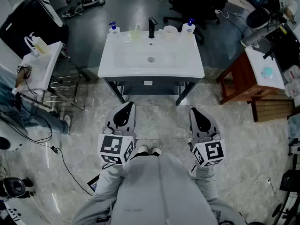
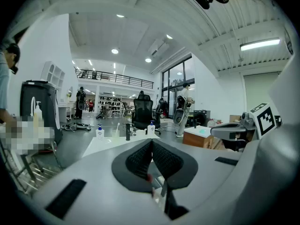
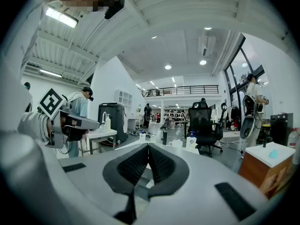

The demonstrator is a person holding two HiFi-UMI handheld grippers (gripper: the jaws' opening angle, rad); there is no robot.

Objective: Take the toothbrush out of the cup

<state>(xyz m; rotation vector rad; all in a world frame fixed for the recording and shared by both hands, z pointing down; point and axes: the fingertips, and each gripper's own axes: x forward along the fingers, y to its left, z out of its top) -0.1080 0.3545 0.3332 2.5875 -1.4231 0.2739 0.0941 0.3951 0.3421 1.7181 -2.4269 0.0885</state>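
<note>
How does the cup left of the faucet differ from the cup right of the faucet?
The left cup is translucent and yellowish; the right cup is white and opaque. The left cup holds a toothbrush; nothing sticks out of the right cup. The right cup looks wider. Both stand upright along the sink's back edge.

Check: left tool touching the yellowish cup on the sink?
Apart. Head view: left tool hangs over floor, short of the sink; cup sits at its back edge.
</note>
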